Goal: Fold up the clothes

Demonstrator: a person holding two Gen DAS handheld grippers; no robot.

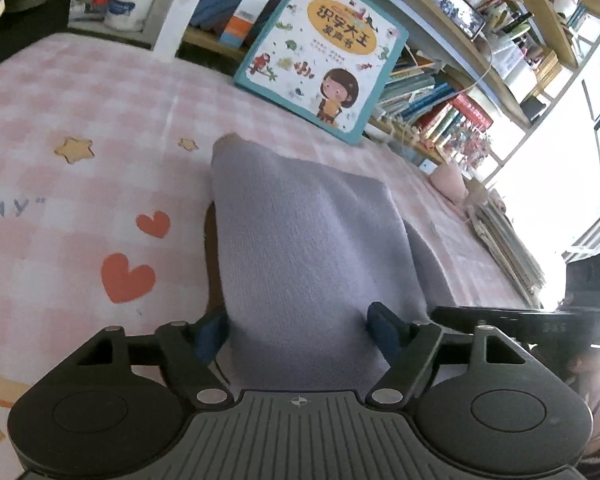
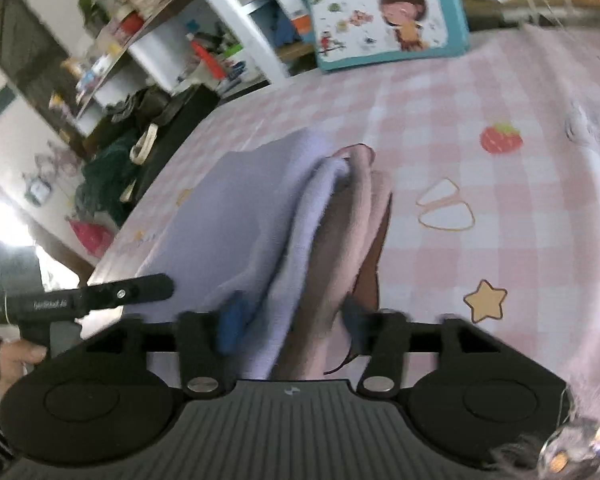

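Jaws of both grippers apart, lavender garment (image 1: 312, 248) bunched between each pair, draped on pink checked bench (image 1: 80, 208). Knit soft, light, limp; likely best pinched at folded edge, both corners.

Bare checked sheet (image 1: 80, 92) left — picture book (image 1: 322, 46) blocks far edge.

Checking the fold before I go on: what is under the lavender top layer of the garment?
Under the lavender layer, the right wrist view shows pink-beige fabric and a dark brown edge along its side. How far these extend beneath is covered; the checked tablecloth lies below everything.
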